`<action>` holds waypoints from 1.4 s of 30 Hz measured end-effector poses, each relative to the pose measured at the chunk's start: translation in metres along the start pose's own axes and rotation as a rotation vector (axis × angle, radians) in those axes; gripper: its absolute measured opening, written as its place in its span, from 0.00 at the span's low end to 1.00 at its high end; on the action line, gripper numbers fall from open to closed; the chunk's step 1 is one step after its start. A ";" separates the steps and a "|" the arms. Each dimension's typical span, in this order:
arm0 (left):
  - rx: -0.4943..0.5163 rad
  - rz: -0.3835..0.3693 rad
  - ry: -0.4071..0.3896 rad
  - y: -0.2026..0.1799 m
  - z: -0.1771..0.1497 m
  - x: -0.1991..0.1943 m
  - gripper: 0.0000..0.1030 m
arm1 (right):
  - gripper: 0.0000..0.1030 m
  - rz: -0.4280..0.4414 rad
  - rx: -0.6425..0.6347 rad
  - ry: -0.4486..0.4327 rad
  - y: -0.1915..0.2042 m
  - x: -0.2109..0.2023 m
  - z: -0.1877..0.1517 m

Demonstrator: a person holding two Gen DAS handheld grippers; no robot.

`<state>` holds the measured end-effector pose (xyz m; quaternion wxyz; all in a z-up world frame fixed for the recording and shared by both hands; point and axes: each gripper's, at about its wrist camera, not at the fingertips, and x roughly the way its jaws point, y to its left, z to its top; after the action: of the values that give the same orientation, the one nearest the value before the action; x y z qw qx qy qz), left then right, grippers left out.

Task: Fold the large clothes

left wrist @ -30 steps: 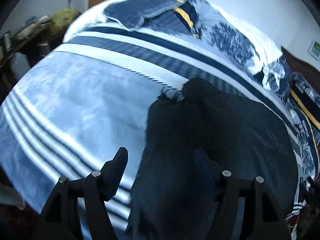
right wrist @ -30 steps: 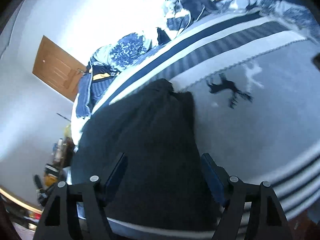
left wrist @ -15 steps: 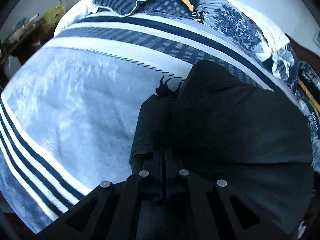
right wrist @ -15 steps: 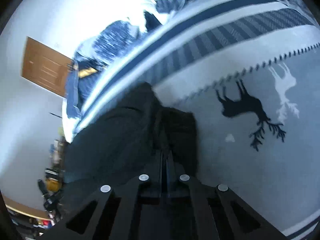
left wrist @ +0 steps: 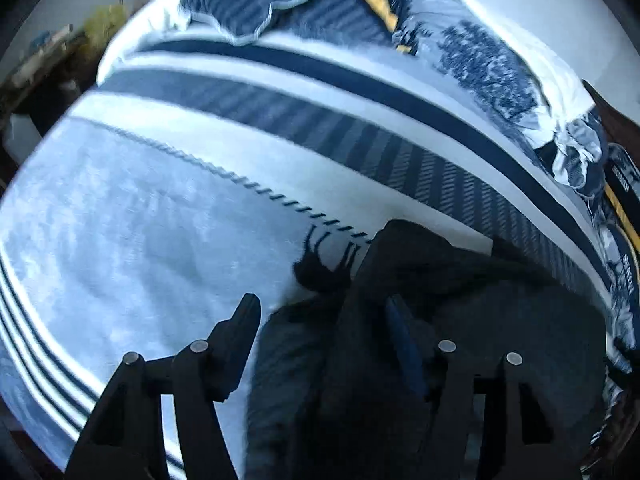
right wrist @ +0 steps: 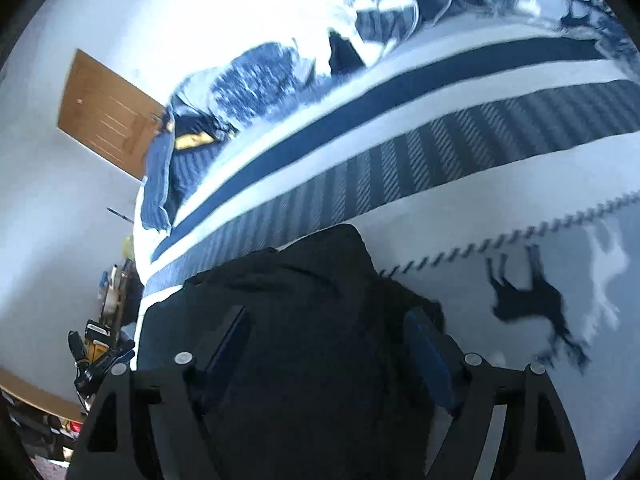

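Clearly both claws stood apart. The left gripper hung over the near left edge of the garment, its left finger above bare blanket and its right finger over dark cloth. The right gripper hovered with both fingers spread above the garment, holding nothing.

The garment lay bunched on the blanket on the bed, a black heap with one lobe poking up toward the striped band and just beside the deer print.

It looked soft and limp, probably a thick knit or fleece: light enough to lift, but likely to sag and slide into folds instead of holding a crease. A pinch at a hem or corner seemed the better hold, since a grab in the bulk of the heap would probably gather several layers at once. Against such dark cloth the layers could not be told apart, so I cannot say where a true edge ran.

For room, the pale field of the blanket lay wide on the left gripper's side and past the deer on the right's. Rumpled bedding crowded the far edge, and a cluttered shelf stood beyond the bed's end, so spreading toward the near side looked safer.
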<state>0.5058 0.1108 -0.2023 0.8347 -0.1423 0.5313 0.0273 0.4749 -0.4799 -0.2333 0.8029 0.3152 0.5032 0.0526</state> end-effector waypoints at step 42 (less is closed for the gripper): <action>-0.075 -0.007 -0.179 0.009 -0.019 -0.029 0.60 | 0.06 -0.014 0.059 -0.080 -0.013 -0.005 -0.009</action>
<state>0.4749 0.1173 -0.1856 0.8730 -0.1724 0.4526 0.0569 0.4621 -0.4882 -0.2398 0.8131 0.3371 0.4742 0.0194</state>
